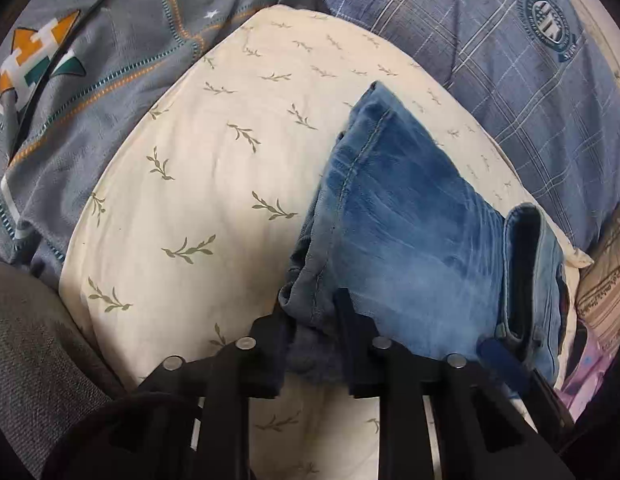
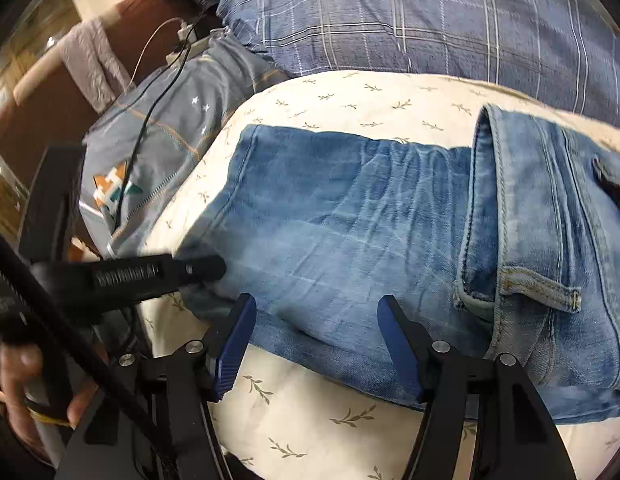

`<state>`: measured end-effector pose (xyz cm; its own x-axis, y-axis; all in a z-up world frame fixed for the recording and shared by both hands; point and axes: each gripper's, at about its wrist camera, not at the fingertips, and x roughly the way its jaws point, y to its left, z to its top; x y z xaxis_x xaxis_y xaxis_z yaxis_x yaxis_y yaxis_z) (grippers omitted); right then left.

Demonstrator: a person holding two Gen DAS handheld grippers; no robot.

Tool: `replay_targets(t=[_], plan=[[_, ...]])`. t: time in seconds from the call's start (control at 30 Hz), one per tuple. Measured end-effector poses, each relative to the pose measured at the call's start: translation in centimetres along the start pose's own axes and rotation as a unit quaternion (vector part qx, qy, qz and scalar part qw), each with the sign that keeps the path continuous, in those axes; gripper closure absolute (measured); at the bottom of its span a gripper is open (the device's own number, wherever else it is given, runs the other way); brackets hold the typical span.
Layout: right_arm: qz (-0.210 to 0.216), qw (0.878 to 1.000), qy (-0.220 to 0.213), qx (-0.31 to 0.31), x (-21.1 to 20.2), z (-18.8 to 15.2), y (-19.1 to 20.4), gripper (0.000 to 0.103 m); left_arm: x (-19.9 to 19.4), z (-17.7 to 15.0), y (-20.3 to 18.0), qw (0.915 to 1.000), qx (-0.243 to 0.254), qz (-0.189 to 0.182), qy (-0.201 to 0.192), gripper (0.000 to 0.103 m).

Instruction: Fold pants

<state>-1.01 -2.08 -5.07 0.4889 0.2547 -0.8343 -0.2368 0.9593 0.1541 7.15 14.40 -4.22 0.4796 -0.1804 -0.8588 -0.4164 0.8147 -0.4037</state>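
Black linkage of the left gripper [image 1: 310, 308] fills the 6 o'clock edge of its own view, jaws pinched on a bunched denim corner of the jeans [image 1: 414, 240]. Right gripper [image 2: 316, 344] sits at 6 o'clock in its view, blue-padded jaws spread wide, straddling the near edge of the jeans [image 2: 350, 220] but clamping nothing.

Largest first: plaid blue bedding [image 2: 410, 12] at 12 o'clock, then the cream leaf-print pillow [image 1: 213, 152] under everything, then the jeans lying on it, already folded into a compact stack, waistband and belt loop [image 2: 542, 288] at 3 o'clock. Grey patterned quilt [image 1: 89, 80] at 10 o'clock, black cable [image 2: 145, 132] draped over it.

Step, as I judge it: late in the fold, the left end being lifted or carried over for a final fold. Next move likely needs the right jaws to close on the near hem so both corners travel together, keeping layers aligned.

Hard to tell: how many layers the left jaws hold, since its fingertips are buried in cloth; legs are hidden inside the stack; far right edge of the jeans is cut off. A bare hand [image 2: 17, 392] at 8 o'clock is partly out of frame.
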Motion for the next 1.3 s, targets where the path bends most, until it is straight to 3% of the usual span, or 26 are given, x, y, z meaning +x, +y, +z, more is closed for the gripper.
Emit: replay_targets(t=[0.1, 0.13, 0.2, 0.27, 0.37, 0.47, 0.6, 0.73, 0.83, 0.93, 1.07, 1.23, 1.3], plan=[[0.03, 0.999, -0.001, 0.038, -0.5, 0.3, -1.4, 0.038, -0.4, -0.2, 0.3, 0.9998, -0.017, -0.009, -0.007, 0.079], [0.044, 0.997, -0.002, 0.057, -0.6, 0.5, -2.1, 0.038, 0.1, 0.0, 0.5, 0.9995, -0.029, -0.007, 0.003, 0.071], [0.063, 0.994, -0.003, 0.086, -0.9, 0.6, -3.0, 0.038, 0.2, 0.1, 0.9, 0.9995, -0.031, -0.009, 0.005, 0.071], [0.083, 0.991, -0.005, 0.108, -1.2, 0.8, -3.7, 0.038, -0.1, 0.2, 0.3, 0.9999, -0.014, 0.001, -0.003, 0.086], [0.103, 0.987, -0.008, 0.127, -2.1, 1.3, -4.5, 0.038, -2.2, 0.2, -1.2, 0.9988, 0.013, -0.004, -0.046, 0.091], [0.127, 0.982, -0.021, 0.138, -4.0, 2.3, -5.6, 0.038, -5.1, -0.4, -4.7, 0.992, 0.072, -0.003, -0.104, 0.092], [0.145, 0.977, -0.032, 0.15, -7.4, 4.6, -8.0, 0.038, -8.5, -1.7, -10.2, 0.9744, 0.156, -0.012, -0.162, 0.092], [0.158, 0.973, -0.064, 0.153, -11.0, 6.2, -11.3, 0.036, -9.9, -4.9, -16.9, 0.9458, 0.247, -0.016, -0.21, 0.092], [0.178, 0.959, -0.118, 0.185, -13.8, 5.5, -15.2, 0.031, -9.1, -8.0, -21.5, 0.9232, 0.314, -0.026, -0.22, 0.092], [0.2, 0.946, -0.151, 0.206, -15.6, 4.4, -18.6, 0.024, -7.0, -10.8, -24.7, 0.9074, 0.362, -0.037, -0.211, 0.092], [0.229, 0.936, -0.133, 0.232, -14.3, 3.8, -22.1, 0.021, -2.7, -14.0, -26.8, 0.8965, 0.405, -0.049, -0.172, 0.092], [0.183, 0.946, -0.058, 0.261, -10.7, 3.2, -24.3, 0.021, 0.3, -17.6, -26.6, 0.8821, 0.443, -0.029, -0.159, 0.091], [0.171, 0.949, -0.038, 0.261, -9.8, 3.1, -24.1, 0.022, 0.4, -17.9, -26.7, 0.8846, 0.44, -0.036, -0.15, 0.091]])
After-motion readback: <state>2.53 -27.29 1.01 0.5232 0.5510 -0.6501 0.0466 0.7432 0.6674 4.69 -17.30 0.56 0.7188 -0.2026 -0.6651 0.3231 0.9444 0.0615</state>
